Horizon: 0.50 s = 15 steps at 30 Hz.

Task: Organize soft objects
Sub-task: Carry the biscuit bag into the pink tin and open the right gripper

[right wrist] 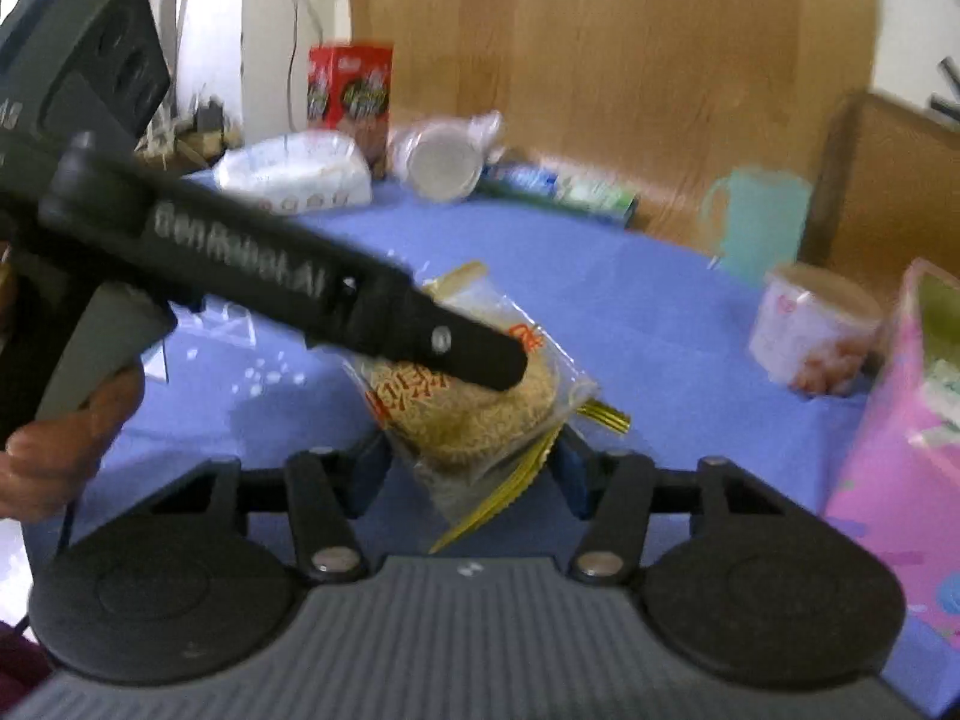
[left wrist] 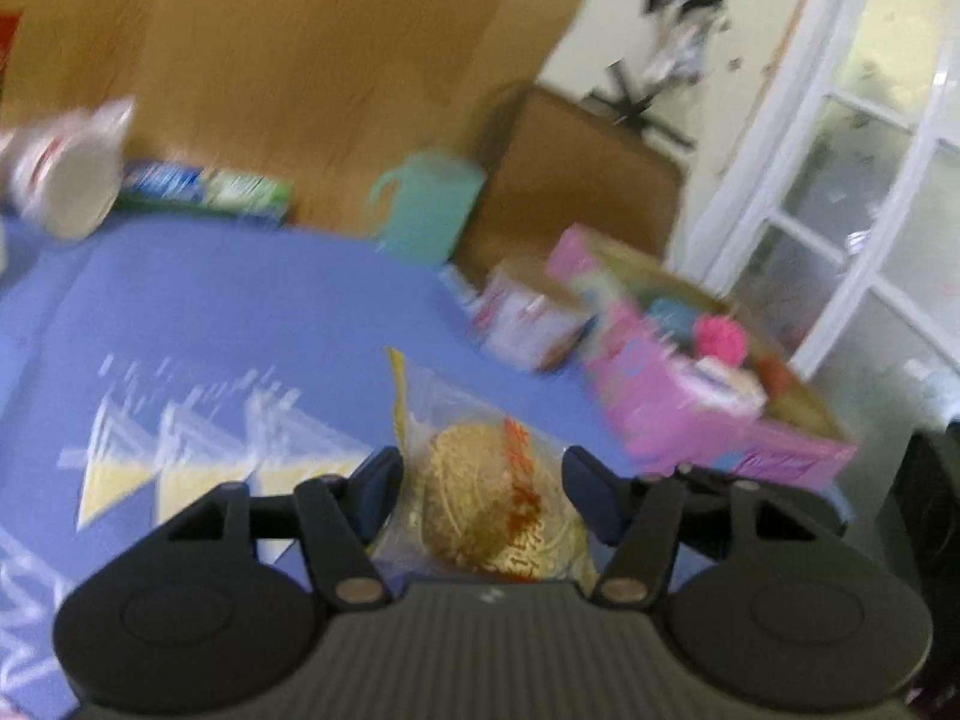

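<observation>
Noodle packets: one (left wrist: pixel 486 498), I'm gripping it with my left gripper (left wrist: pixel 480 495).
Right gripper (right wrist: pixel 474 468): I'm holding it apart around the packet's 6 o'clock end.
Pink boxes: one (left wrist: pixel 678 396), sitting at 2 o'clock.

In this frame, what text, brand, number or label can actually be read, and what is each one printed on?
"GenRobot.AI": white letters, blurred, along the side of the left claw as the right wrist view shows it.
Orange print on the noodle packet: too blurred to read.
Red carton: graphics only, lettering unreadable.
Blue-green box: unreadable.
White cup: red mark, unreadable.
Pink box: unreadable.
</observation>
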Motion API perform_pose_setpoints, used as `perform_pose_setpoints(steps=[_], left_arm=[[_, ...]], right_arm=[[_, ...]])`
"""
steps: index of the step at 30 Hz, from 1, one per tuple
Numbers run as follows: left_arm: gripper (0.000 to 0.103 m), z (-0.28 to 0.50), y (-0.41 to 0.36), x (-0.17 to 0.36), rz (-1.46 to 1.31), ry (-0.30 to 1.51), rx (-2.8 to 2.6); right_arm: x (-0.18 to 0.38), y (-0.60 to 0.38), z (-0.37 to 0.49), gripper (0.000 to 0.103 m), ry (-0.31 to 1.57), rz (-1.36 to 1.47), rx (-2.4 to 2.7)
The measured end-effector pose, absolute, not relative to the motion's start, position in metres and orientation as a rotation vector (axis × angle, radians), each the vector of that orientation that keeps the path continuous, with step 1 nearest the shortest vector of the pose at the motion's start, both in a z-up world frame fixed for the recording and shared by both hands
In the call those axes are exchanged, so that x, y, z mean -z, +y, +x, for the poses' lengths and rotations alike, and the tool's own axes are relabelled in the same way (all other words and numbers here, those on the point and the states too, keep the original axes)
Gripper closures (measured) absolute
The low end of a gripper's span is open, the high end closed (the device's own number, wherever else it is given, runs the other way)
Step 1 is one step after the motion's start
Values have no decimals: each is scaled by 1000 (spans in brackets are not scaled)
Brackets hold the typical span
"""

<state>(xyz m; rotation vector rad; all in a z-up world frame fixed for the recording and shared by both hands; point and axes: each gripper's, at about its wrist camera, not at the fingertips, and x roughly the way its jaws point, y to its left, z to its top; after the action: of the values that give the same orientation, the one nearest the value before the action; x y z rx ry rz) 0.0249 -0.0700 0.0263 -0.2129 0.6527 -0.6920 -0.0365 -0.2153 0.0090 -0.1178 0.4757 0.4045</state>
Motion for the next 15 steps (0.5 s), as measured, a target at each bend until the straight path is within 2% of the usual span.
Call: perform_pose_setpoints(steps=[5,12,13,15], left_arm=[[43,31,-127,-62,-140,572,823],[40,50,-243,-77,-27,576,995],[35,55,-259,-77,-26,586,1004],[12,66,-292,-75,-7,588,978]], right_arm=[[-36,-255,-55,43,347,-105,-262],[-51,-343,-67,43,359,-71,-56],[-51,-356,-64,42,372,-70,-24],[-48,-372,-49,41,386,-92,55]])
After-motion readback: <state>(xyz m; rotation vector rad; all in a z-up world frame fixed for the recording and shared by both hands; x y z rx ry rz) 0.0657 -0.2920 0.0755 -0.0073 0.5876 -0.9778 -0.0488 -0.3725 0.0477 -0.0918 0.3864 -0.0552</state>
